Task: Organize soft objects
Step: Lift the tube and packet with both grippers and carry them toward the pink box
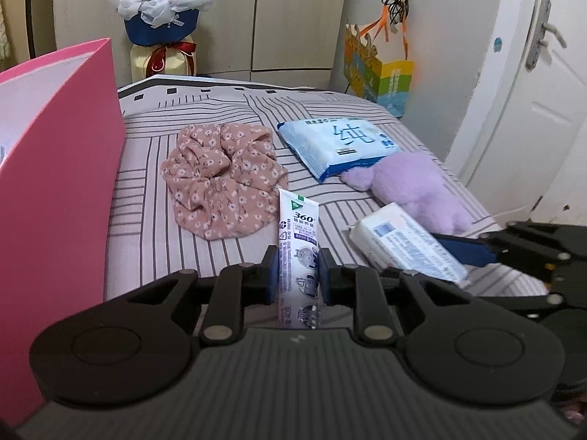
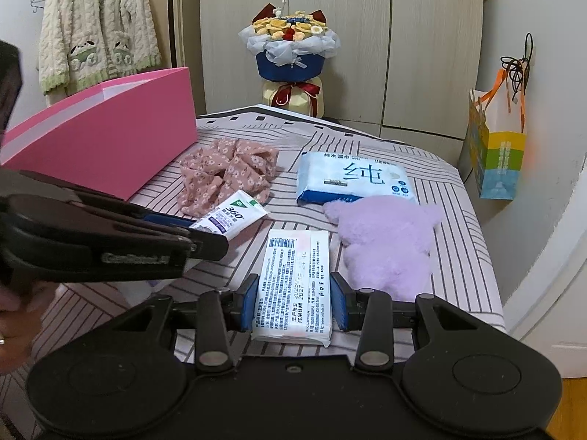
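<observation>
A pink box (image 2: 110,146) stands far left on the striped bed (image 2: 458,227) (floral cloth (image 2: 227,176) just beside it). The right gripper (image 2: 293,302) clamps a white tissue pack (image 2: 293,286) near the purple plush (image 2: 389,245); the left gripper (image 1: 298,275), nearly closed, pinches a toothpaste tube (image 1: 299,242).

This is a bedroom in a home. A bed (image 2: 422,183) with a striped grey-and-white sheet fills the middle of both views, and pale wooden wardrobe doors (image 2: 433,47) stand behind it. A fluffy cream cardigan (image 2: 99,25) hangs on a hanger by the wall, and a knitted flower bouquet (image 2: 290,58) in blue wrapping sits at the far end of the bed. A colourful gift bag (image 2: 495,154) hangs from a wall hook, beside a white room door (image 1: 543,84) with a lever handle.
</observation>
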`<state>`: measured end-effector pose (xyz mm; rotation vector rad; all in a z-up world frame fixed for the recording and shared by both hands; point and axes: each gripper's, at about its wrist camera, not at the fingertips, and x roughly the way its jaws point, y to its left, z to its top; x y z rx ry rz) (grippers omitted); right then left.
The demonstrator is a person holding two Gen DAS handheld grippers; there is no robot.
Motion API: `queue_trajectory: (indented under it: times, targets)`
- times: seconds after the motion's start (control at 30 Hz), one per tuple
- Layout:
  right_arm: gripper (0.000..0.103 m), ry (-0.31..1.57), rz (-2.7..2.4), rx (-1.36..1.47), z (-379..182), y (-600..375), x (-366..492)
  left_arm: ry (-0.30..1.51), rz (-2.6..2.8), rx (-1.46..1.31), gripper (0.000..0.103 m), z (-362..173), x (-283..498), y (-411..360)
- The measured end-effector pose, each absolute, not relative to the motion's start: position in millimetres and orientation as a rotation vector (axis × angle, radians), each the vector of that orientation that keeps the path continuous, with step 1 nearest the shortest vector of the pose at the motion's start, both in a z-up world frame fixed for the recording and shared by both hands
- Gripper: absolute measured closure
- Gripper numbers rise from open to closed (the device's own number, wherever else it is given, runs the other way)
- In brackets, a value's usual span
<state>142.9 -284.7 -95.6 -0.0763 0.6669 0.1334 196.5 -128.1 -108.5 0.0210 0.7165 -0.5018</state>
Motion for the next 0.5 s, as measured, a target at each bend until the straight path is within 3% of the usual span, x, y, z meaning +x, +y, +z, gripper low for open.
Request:
queue_trajectory:
  times: [0.5]
  targets:
    - [0.058,0.729,0.163,-0.028,-93.7,-282.9,112.0,0.818,-0.637,-0.107,0.082,-102.3,159.1,-87.9]
